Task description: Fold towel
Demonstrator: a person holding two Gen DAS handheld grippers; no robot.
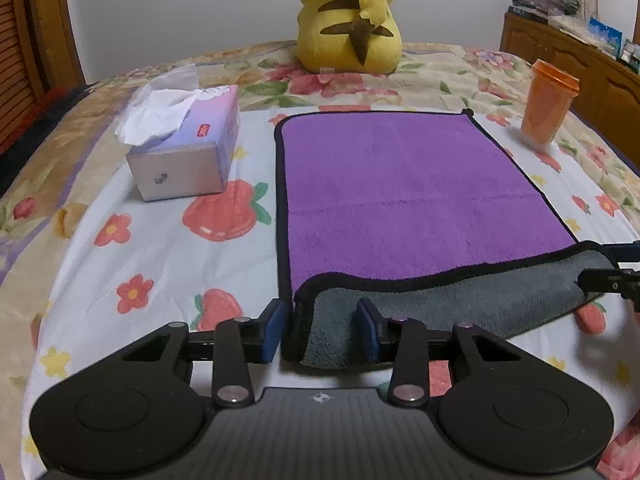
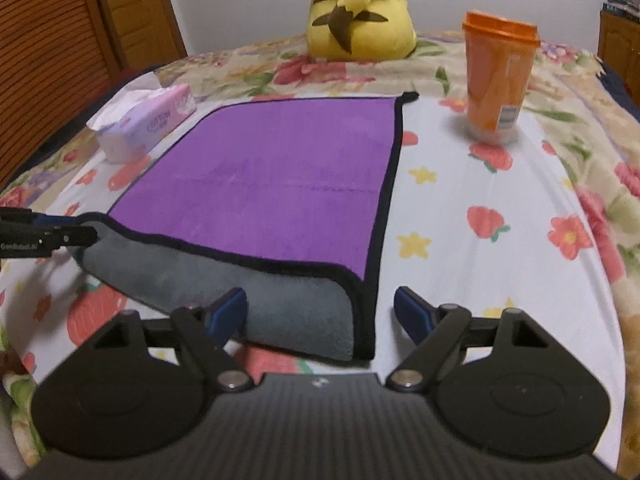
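Note:
A purple towel with black trim lies flat on the flowered bed sheet; its near edge is turned over, showing the grey underside. My left gripper is open, its blue pads on either side of the near-left corner of that grey fold. In the right wrist view the same towel lies ahead with the grey fold nearest. My right gripper is open wide, its pads either side of the near-right corner. Each gripper shows at the edge of the other's view: the right one, the left one.
A tissue box stands left of the towel. An orange lidded cup stands to the right, beyond the towel's far corner. A yellow plush toy sits at the bed's far side. A wooden cabinet runs along the right.

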